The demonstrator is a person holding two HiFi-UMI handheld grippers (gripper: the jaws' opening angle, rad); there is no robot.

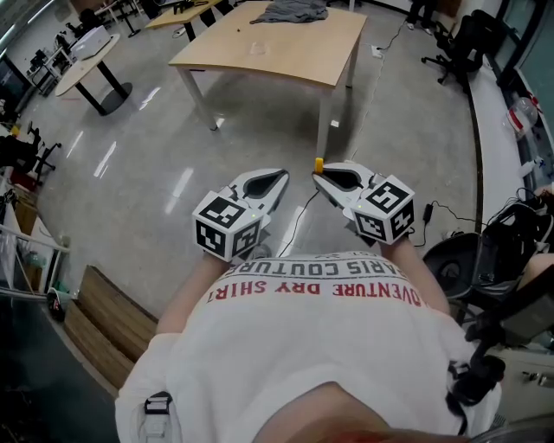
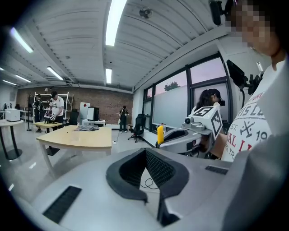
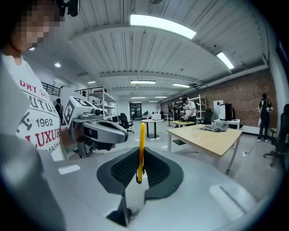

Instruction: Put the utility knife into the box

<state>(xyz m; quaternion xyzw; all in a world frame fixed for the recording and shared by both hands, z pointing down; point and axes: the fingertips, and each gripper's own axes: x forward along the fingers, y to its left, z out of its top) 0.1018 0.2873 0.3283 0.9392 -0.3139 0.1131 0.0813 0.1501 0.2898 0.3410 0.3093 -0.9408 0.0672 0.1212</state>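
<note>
A slim yellow utility knife [image 3: 142,135] stands upright between the jaws of my right gripper [image 3: 140,159], which is shut on it. In the head view its yellow end [image 1: 318,163] pokes out past the right gripper [image 1: 322,176]. My left gripper [image 1: 279,179] is held beside it at chest height, and its jaws meet with nothing between them [image 2: 145,151]. The left gripper view also catches the knife [image 2: 160,134] in the right gripper. I cannot make out a box for certain. Only a small clear item [image 1: 258,48] shows on the far wooden table [image 1: 286,60].
The wooden table stands a few steps ahead on the grey floor, with a grey cloth [image 1: 294,10] at its far end. A round white table [image 1: 86,60] is at the left, office chairs [image 1: 459,43] and a counter at the right. A cable [image 1: 299,221] lies on the floor.
</note>
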